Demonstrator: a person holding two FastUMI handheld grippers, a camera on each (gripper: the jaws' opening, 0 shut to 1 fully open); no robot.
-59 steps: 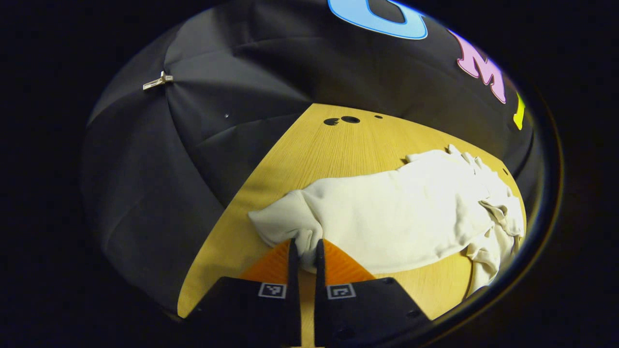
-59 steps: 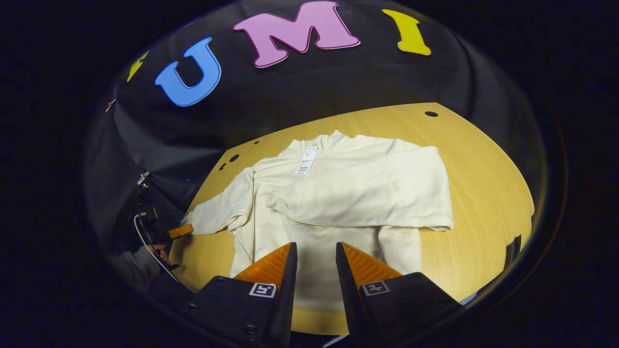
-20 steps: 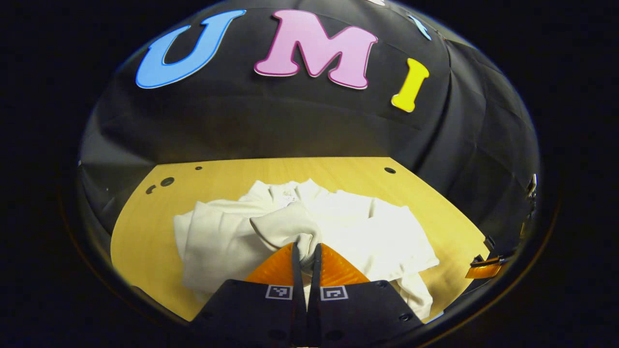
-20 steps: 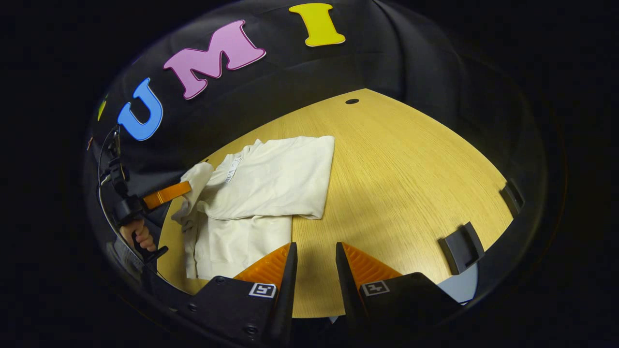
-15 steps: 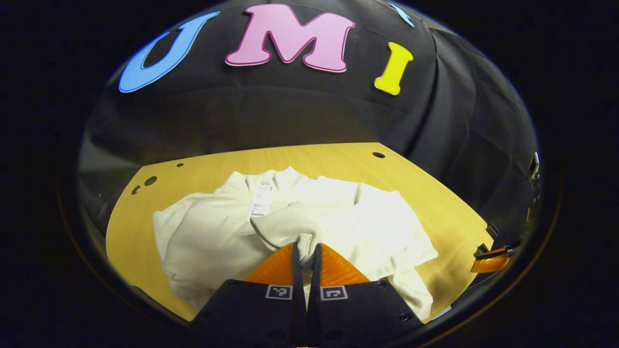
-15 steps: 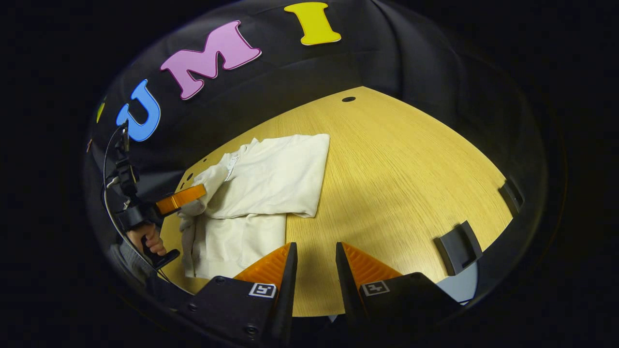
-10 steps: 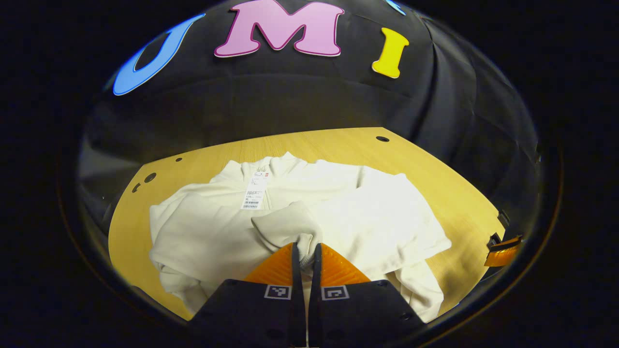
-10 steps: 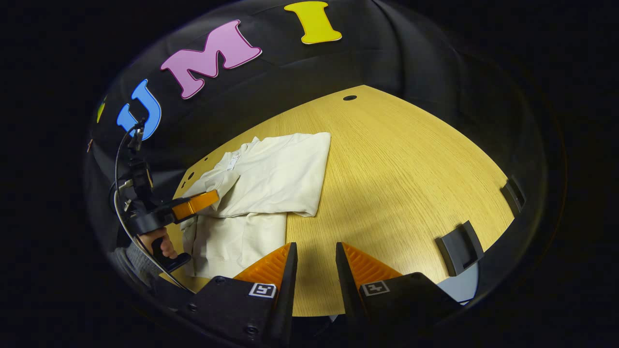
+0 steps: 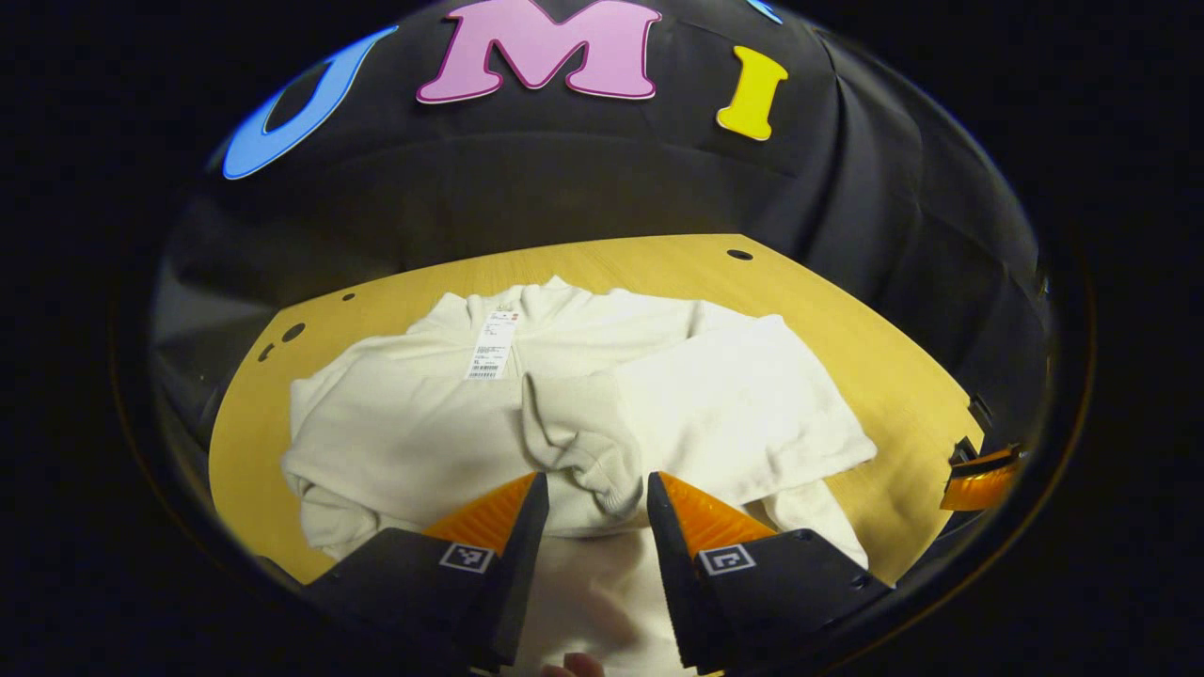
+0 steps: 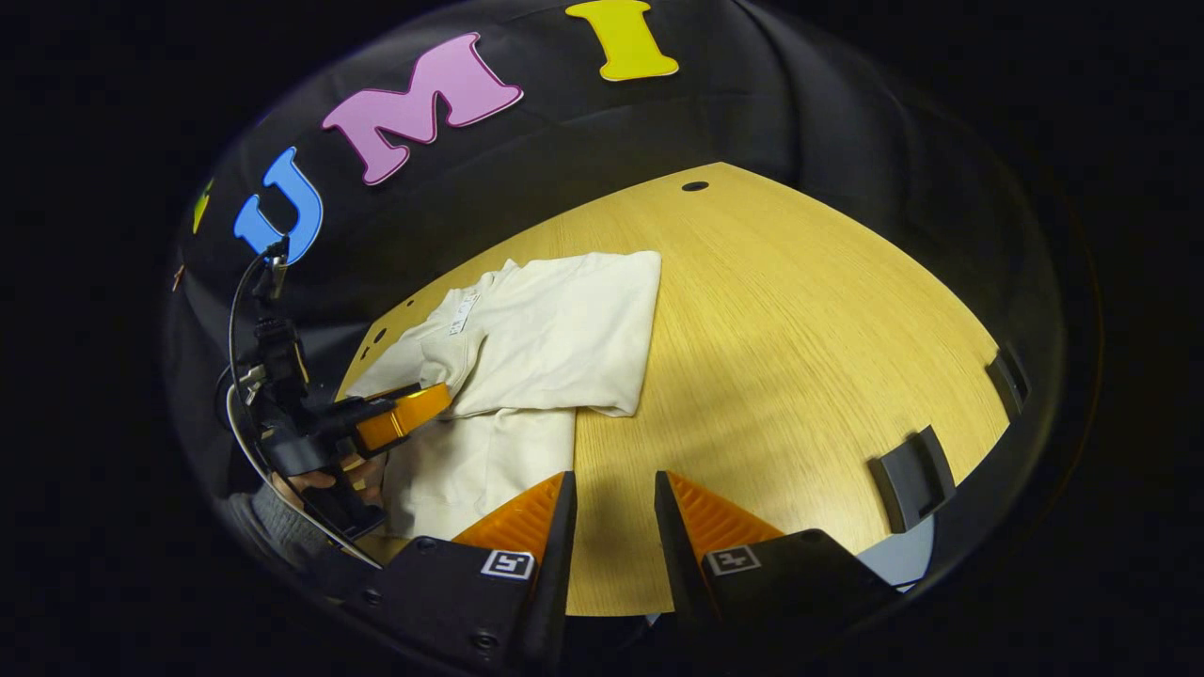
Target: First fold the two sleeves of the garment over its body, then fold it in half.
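Observation:
A cream sweatshirt (image 9: pixel 423 442) lies flat on the wooden table (image 9: pixel 847 329), collar and white tag (image 9: pixel 489 346) toward the wall. One sleeve (image 9: pixel 743 414) is folded across the body. The other sleeve's cuff (image 9: pixel 588 451) rests bunched on the body, just ahead of my left gripper (image 9: pixel 593 484), which is open with its fingers apart on either side of the cuff. In the right gripper view the sweatshirt (image 10: pixel 555 329) is at the left, with the left gripper (image 10: pixel 428 404) and a hand (image 10: pixel 348 480) at its near side. My right gripper (image 10: pixel 611 484) stands open over bare wood beside the hem.
Small round holes mark the table near the wall (image 9: pixel 739 254) (image 10: pixel 695 186). Two black brackets (image 10: pixel 908 489) (image 10: pixel 1011 376) sit on the table's right edge. Bare wood (image 10: pixel 800 329) stretches to the right of the garment. The right gripper's finger (image 9: pixel 978 470) shows at the far right.
My left gripper carried the sleeve cuff over the body, then opened and let it go; the cuff now lies on the garment. The right gripper stayed open and hardly moved.

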